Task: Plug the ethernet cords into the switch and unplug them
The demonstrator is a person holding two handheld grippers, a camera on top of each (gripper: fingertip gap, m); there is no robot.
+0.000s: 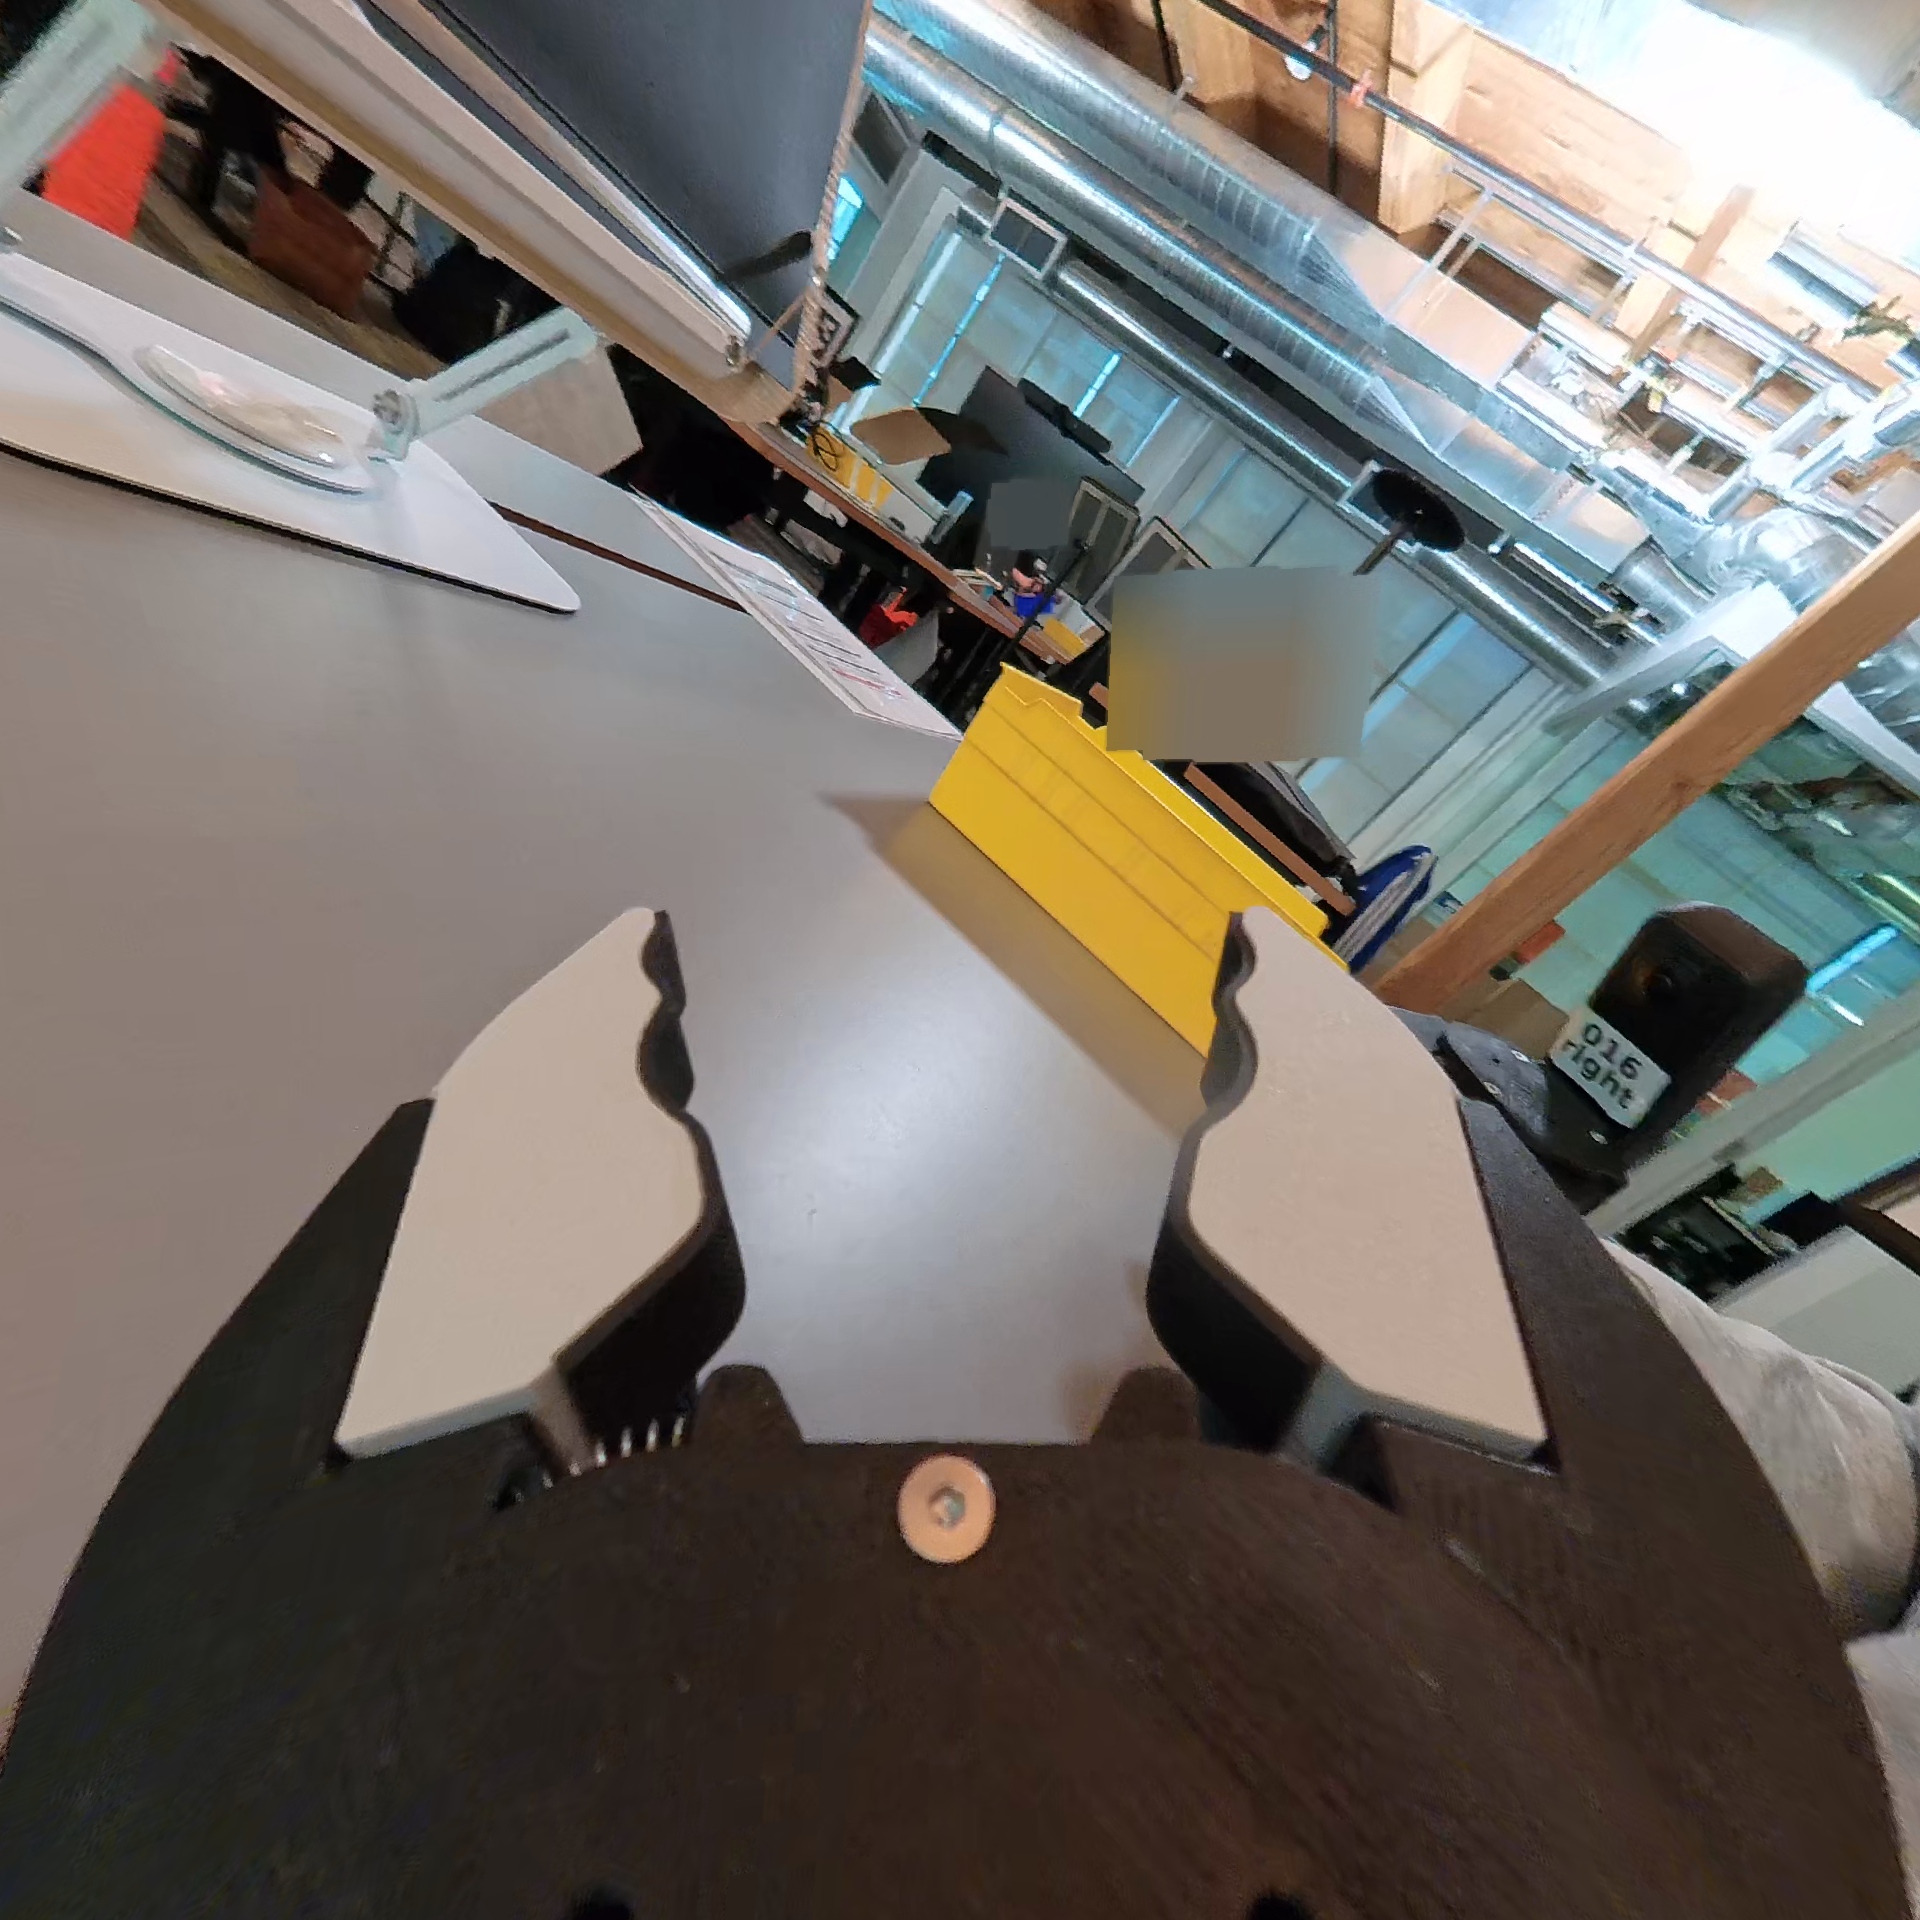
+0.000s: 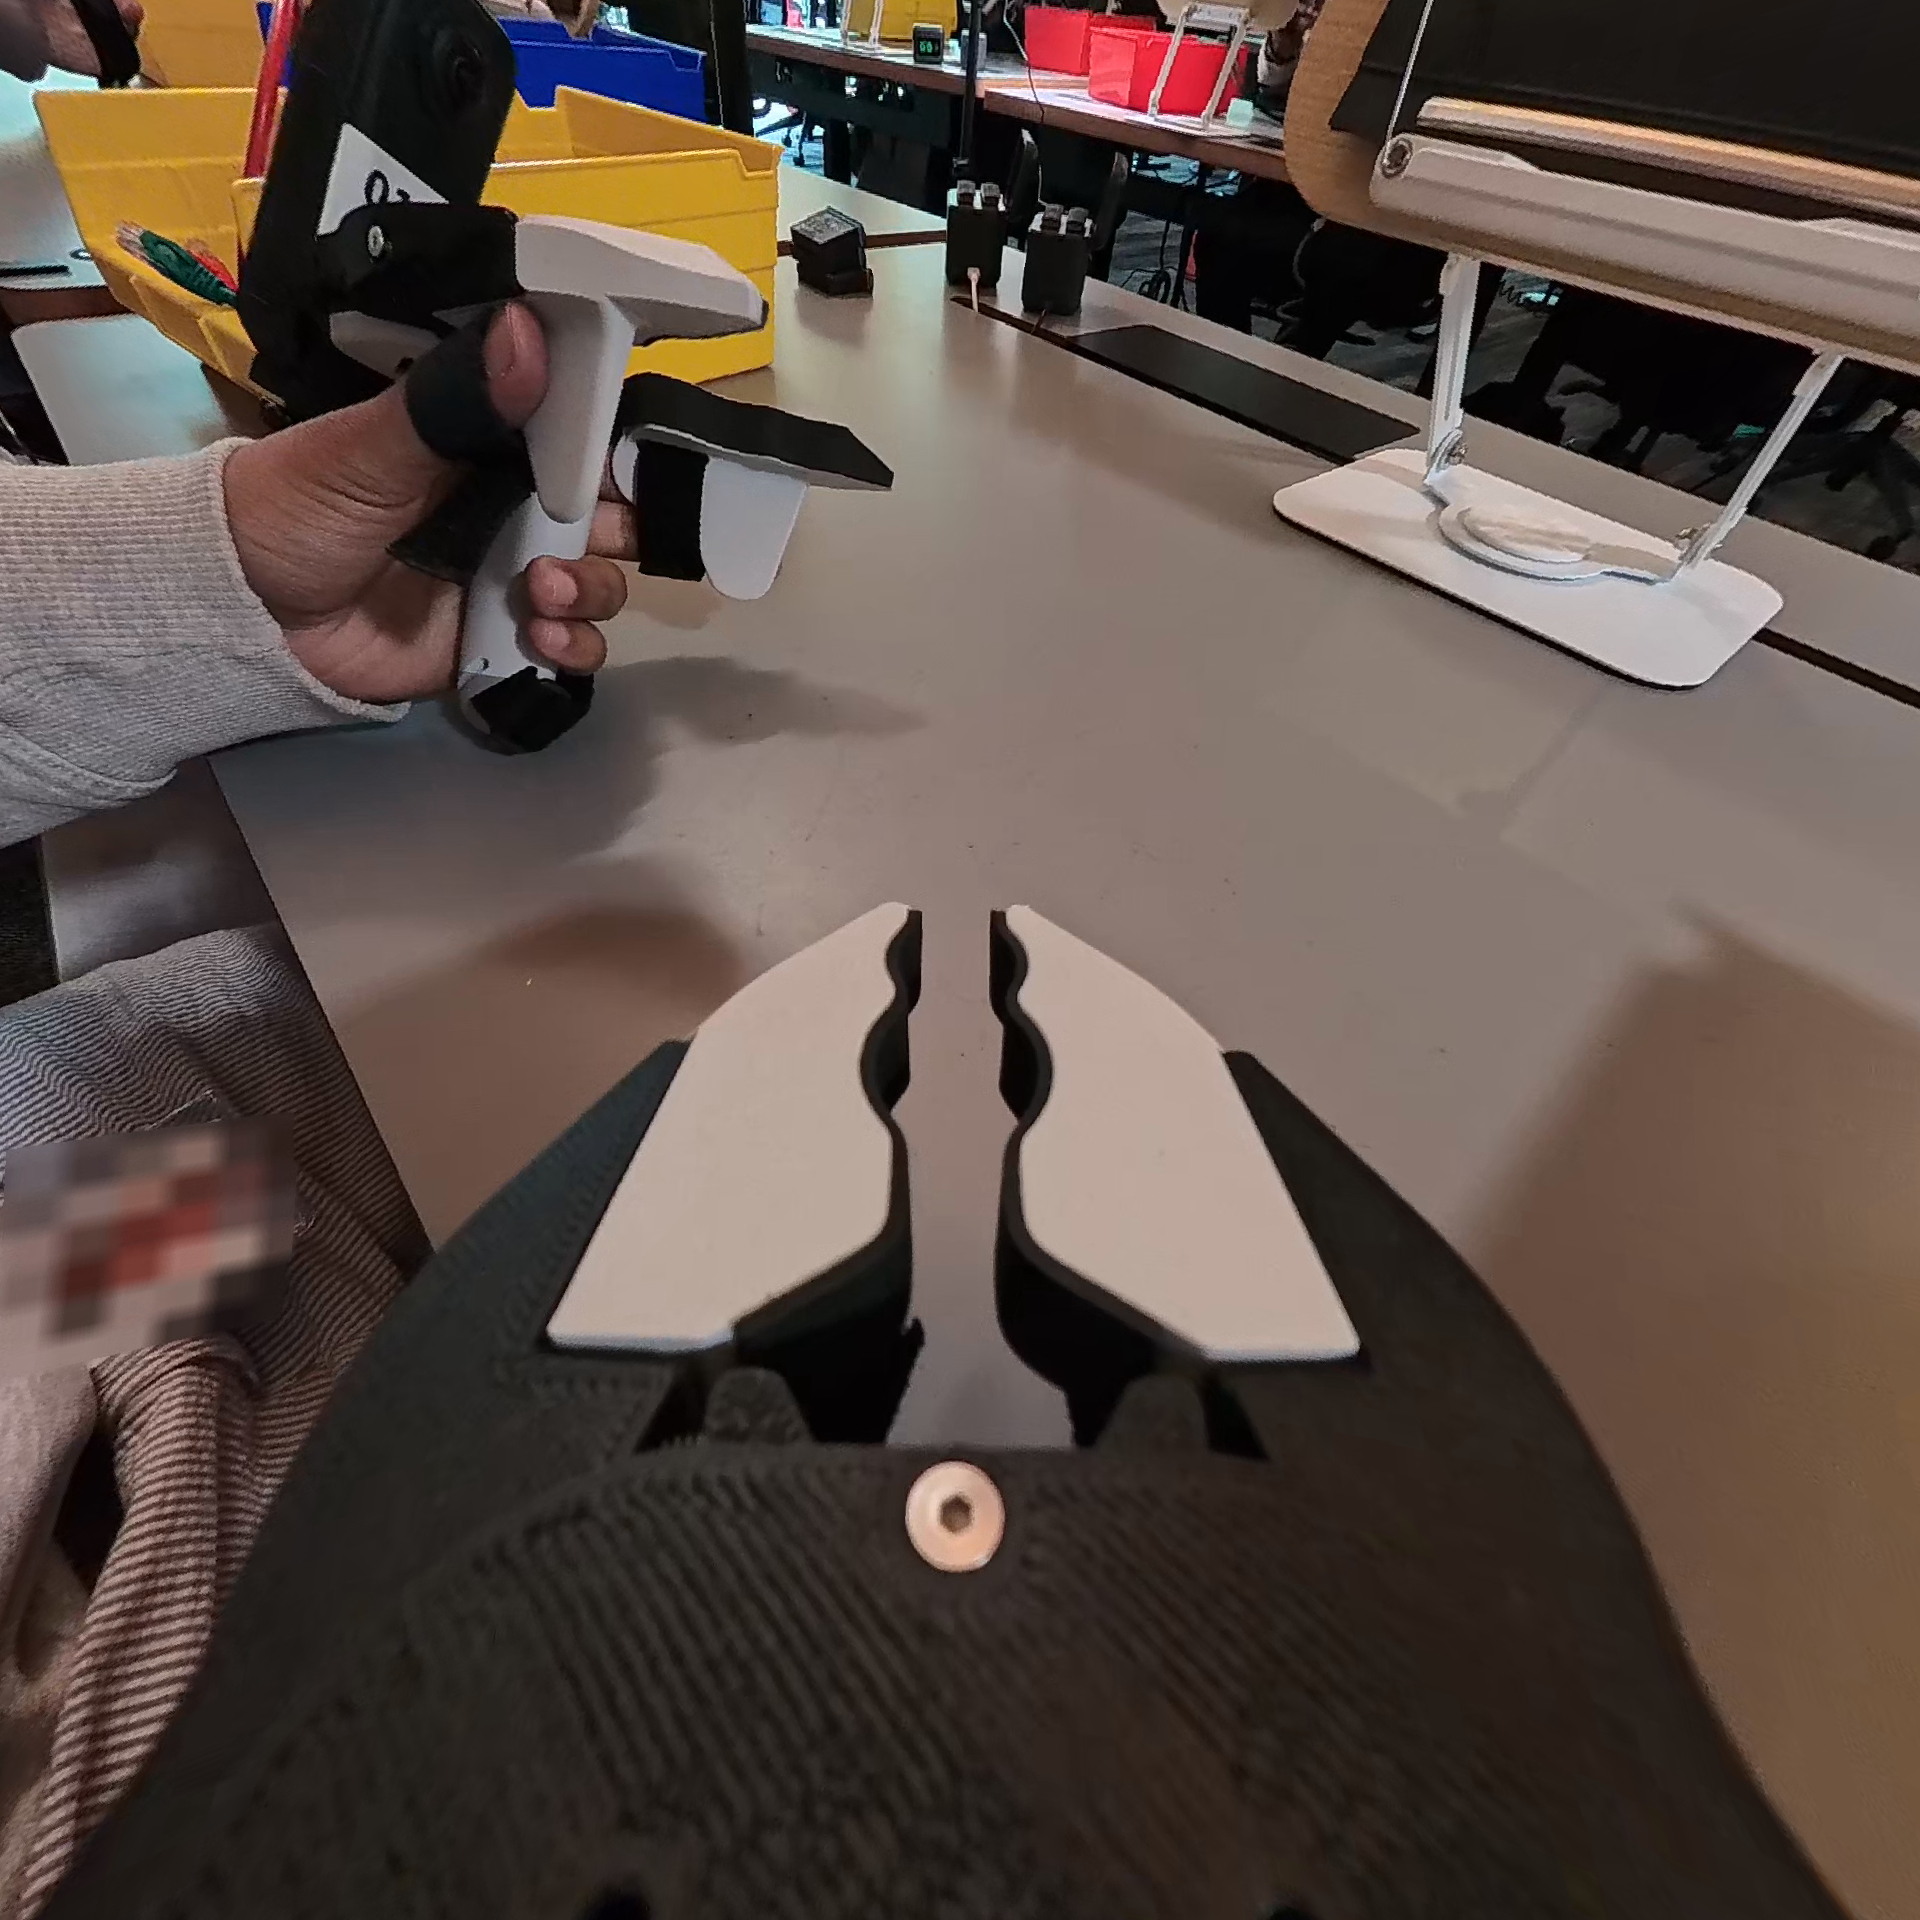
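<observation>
My left gripper is open wide and empty, low over the grey table. In the right wrist view it is held in a hand at the upper left, in front of a yellow bin. My right gripper is closed to a narrow gap with nothing between its fingers, above the table's near edge. Some green and red cords lie in the yellow bin. No switch shows in either view.
The yellow bin stands just ahead of the left gripper. A white monitor stand base sits at the right under a monitor. Small black boxes stand at the table's far edge. The person's striped clothing is at the near left.
</observation>
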